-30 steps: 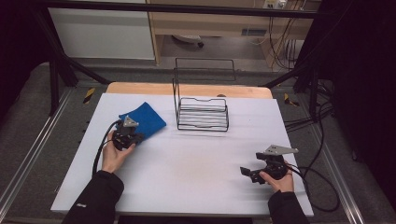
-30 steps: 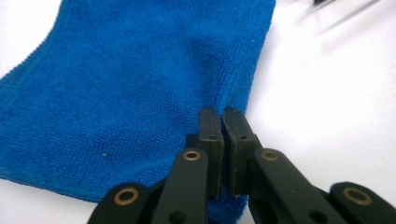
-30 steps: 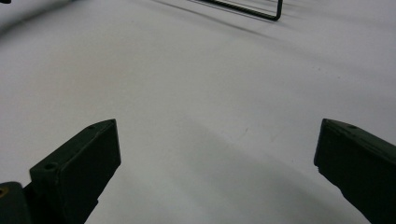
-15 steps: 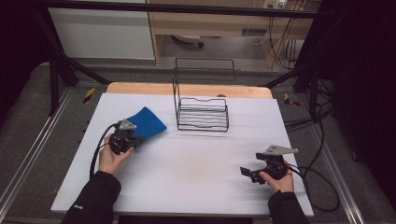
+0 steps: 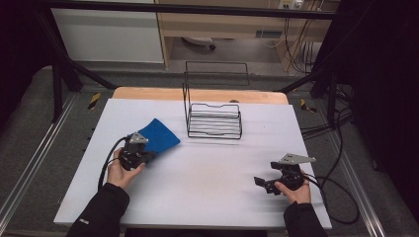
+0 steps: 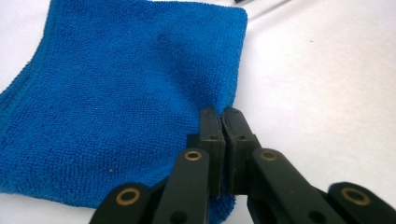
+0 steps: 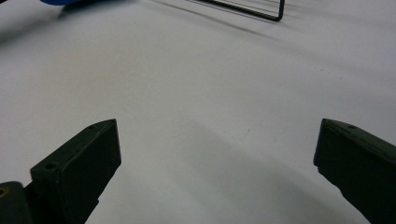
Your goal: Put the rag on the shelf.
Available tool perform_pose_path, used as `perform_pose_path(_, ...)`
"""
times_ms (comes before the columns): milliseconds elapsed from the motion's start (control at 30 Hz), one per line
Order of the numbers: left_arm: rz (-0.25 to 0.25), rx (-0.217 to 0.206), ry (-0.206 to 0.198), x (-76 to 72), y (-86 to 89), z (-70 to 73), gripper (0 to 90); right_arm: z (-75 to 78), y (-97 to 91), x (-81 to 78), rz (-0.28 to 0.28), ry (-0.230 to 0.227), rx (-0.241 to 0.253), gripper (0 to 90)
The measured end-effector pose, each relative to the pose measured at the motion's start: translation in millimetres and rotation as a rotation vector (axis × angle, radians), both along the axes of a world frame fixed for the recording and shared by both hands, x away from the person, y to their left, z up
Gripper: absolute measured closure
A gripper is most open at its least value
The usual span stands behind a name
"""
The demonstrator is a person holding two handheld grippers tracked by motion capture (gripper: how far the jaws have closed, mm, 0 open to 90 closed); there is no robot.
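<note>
left tongs (image 6: 222, 122) pinched on blue cloth (image 6: 116, 102) edge | right tongs (image 7: 217, 154) wide apart, holding nothing

A white table top (image 5: 207, 173) is laid over a wooden board (image 5: 148, 94), of which a strip is seen along the far edge. A blue cloth (image 5: 159, 136) is spread flat on the left part, toward the middle in depth. A black wire rack (image 5: 213, 121) is stood at the far centre, just right of the cloth, apart from it.
</note>
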State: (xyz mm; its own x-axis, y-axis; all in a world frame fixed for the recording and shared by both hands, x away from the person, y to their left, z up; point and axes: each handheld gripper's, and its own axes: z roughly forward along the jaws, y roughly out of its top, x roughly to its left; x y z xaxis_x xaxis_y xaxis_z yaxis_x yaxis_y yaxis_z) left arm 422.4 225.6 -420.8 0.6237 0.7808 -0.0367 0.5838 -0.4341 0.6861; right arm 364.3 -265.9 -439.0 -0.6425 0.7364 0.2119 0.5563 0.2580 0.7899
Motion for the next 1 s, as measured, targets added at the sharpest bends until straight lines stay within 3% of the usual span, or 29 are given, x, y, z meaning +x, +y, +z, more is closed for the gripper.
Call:
perform_pose_path(200, -0.011, -0.036, 0.013, -13.9, -3.2, 1.4, 87.3, 0.0, 0.1, 0.0, 0.0, 0.0, 0.0, 1.3)
perform_pose_path(400, -0.032, -0.041, 0.012, -24.6, -10.4, 3.0, 87.3, -0.2, 0.1, 0.1, -0.001, 0.0, -0.002, 1.3)
perform_pose_path(1000, -0.152, -0.062, 0.054, -64.8, -62.4, 3.3, 87.3, -0.2, 0.3, 0.0, -0.002, 0.0, -0.003, 1.4)
